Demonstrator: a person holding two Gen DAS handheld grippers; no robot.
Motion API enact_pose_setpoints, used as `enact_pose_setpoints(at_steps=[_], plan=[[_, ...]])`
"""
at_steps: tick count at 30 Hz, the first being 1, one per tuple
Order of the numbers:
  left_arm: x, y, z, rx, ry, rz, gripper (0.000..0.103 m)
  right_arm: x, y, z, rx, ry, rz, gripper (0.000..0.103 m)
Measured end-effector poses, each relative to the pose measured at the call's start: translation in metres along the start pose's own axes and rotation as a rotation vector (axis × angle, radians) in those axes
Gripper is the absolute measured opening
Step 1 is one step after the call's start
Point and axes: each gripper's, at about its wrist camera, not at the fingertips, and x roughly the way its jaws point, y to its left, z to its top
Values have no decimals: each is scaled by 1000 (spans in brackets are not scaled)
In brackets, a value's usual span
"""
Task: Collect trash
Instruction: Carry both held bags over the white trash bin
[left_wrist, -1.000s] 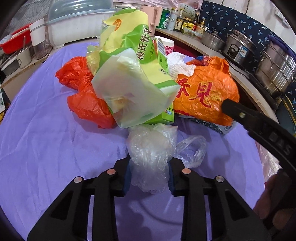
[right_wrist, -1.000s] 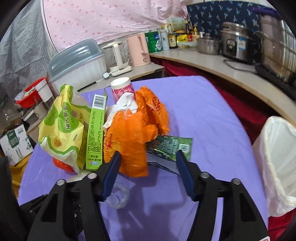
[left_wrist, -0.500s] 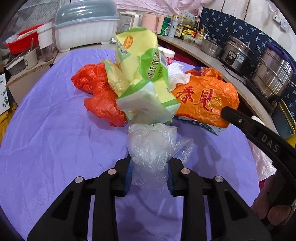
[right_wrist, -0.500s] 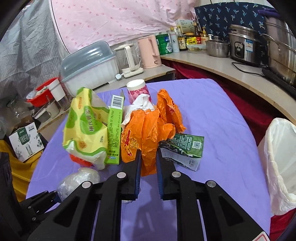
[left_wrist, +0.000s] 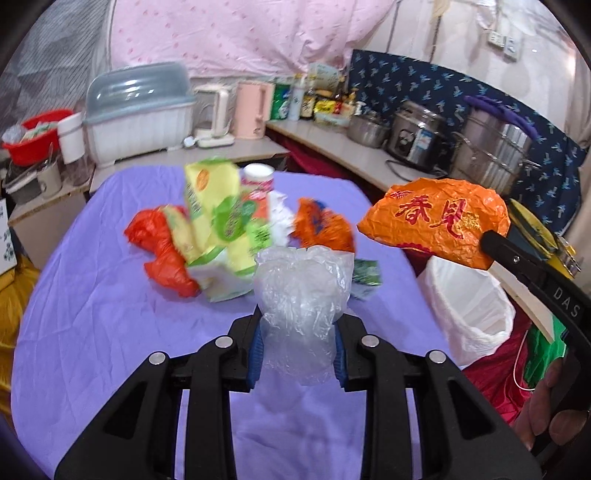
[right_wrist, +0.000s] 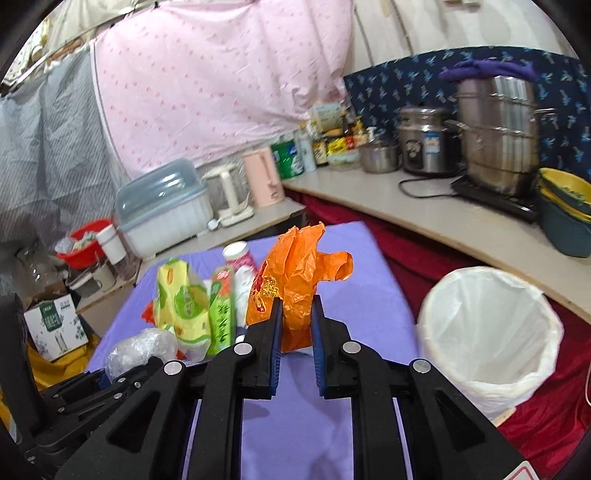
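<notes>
Both grippers now lifted off the bench: left gripper fingers clamp clear plastic bag; right gripper, newly closed, grips orange bag near bin, ready for dropping.

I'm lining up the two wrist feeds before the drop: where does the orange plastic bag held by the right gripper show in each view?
Left wrist: orange plastic bag at right of centre, lifted above the white-lined bin.
Right wrist: orange plastic bag at centre, pinched in the right gripper.
Shared landmark: the white-lined bin, at lower right in both views.
</notes>
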Motion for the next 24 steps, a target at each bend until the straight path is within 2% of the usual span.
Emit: enact_pose_setpoints(at_steps=[4,10,14,17,24], plan=[[-8,-43,12,61,-34,-60,28,-32,-34,8,30,-57,-67,14],[-3,-121,28,161,-59,-176,29,-65,-100,10,83,-94,-194,14],[14,-169,33,207,-36,-279,29,-76,-143,6,120,-91,-276,14],[32,-200,30,239,-13,-329,29,-78,-167,2,137,-79,-318,14],[75,-249,18,298,63,-373,29,-66,-207,-12,179,-35,-367,15]])
